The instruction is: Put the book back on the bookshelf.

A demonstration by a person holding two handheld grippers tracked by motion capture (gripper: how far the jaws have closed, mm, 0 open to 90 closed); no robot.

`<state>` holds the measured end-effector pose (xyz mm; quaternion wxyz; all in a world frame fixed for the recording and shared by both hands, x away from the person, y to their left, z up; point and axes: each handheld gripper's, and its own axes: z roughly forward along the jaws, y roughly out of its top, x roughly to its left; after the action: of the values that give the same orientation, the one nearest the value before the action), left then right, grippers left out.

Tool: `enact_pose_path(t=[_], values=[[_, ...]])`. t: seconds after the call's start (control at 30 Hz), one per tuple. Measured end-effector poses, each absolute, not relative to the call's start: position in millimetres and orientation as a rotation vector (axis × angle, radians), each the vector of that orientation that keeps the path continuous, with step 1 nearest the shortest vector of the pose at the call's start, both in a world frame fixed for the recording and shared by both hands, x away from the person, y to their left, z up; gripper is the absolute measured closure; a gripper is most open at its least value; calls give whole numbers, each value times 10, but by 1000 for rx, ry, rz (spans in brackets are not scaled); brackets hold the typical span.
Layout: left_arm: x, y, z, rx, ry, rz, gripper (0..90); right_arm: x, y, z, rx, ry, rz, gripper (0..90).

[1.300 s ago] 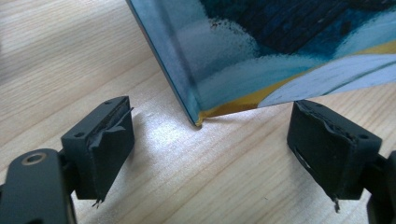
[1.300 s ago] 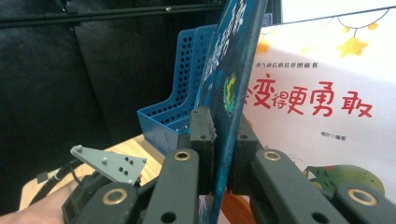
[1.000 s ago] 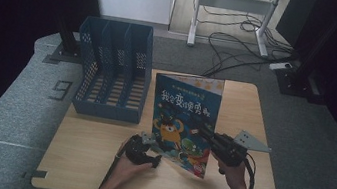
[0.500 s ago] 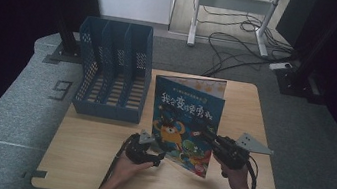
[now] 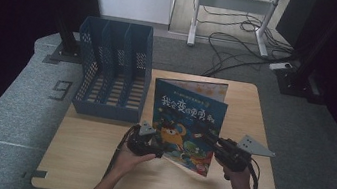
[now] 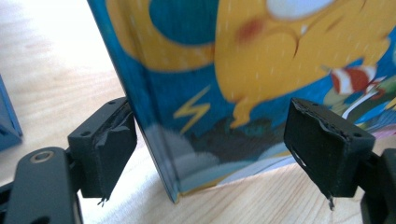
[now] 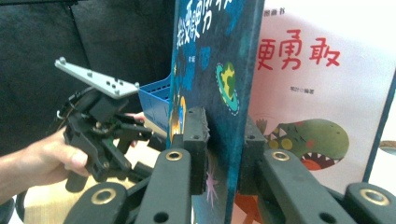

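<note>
A children's picture book [image 5: 187, 122] with a blue cover stands almost upright on the wooden table [image 5: 95, 164], slightly open. My right gripper [image 5: 208, 133] is shut on its front cover near the right edge; in the right gripper view both pads [image 7: 196, 140] press on the cover [image 7: 215, 60], and an inner page with a green dinosaur [image 7: 308, 135] shows behind. My left gripper [image 5: 158, 148] is at the book's lower left corner. In the left gripper view its fingers [image 6: 105, 149] stand wide apart on either side of the spine corner [image 6: 168, 154], not touching it.
A blue mesh file rack [image 5: 111, 73] with three slots stands at the table's back left, just left of the book. The left gripper [image 7: 100, 135] and the hand [image 7: 37, 158] holding it show beyond the book, with the rack [image 7: 154, 100] behind. Bare tabletop lies along the front edge.
The book stays held by the right gripper and has shifted only slightly. The left gripper has edged up to the book's lower left corner.
</note>
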<state>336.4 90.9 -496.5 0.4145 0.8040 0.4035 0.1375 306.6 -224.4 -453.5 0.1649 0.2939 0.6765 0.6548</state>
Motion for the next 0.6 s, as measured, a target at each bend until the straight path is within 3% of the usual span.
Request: enact_pose_path(t=[0.6], values=[[3476, 960, -4646, 1979, 973, 378, 161, 3051, -2307, -4589, 855, 1949, 1867, 762]])
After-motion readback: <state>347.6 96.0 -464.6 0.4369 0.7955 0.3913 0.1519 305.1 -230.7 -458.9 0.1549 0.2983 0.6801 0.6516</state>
